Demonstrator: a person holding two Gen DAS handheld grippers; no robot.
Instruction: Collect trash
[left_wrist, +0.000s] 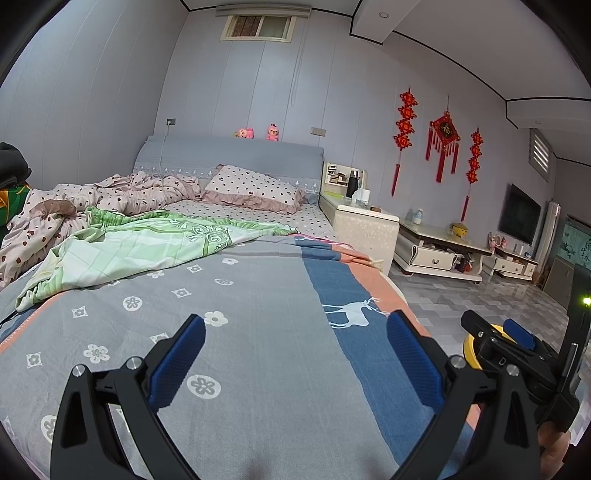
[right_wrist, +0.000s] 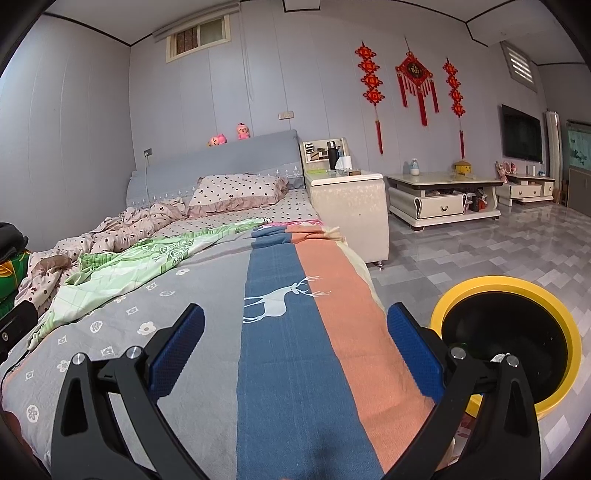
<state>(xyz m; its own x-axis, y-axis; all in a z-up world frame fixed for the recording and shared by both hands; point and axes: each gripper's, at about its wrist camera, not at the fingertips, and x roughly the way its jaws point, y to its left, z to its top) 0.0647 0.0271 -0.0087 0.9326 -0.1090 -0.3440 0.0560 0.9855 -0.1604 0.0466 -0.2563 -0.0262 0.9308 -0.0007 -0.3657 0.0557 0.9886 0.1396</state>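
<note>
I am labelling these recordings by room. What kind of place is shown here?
Most likely a home bedroom that shares space with a living area: a bed with a pillow, a wall-mounted TV, and a low coffee table on a tiled floor.

Lilac panelled walls (right_wrist: 92, 122); glossy grey tiled floor (right_wrist: 461, 254); unmade bed (left_wrist: 236, 295); cream nightstand (right_wrist: 351, 206); wall-mounted television (right_wrist: 521, 133)

Bin (right_wrist: 554, 398) partly covered by the right tool's finger (right_wrist: 413, 350), with its inside too dark to make out beyond one pale scrap (right_wrist: 498, 357). In the left wrist view, only a sliver of the bin's yellow rim (left_wrist: 471, 349) showing behind the right tool (left_wrist: 517, 350). Small items on the nightstand (right_wrist: 347, 177) too tiny to tell apart; bed (left_wrist: 258, 332) cut off by the lower edge.
</note>
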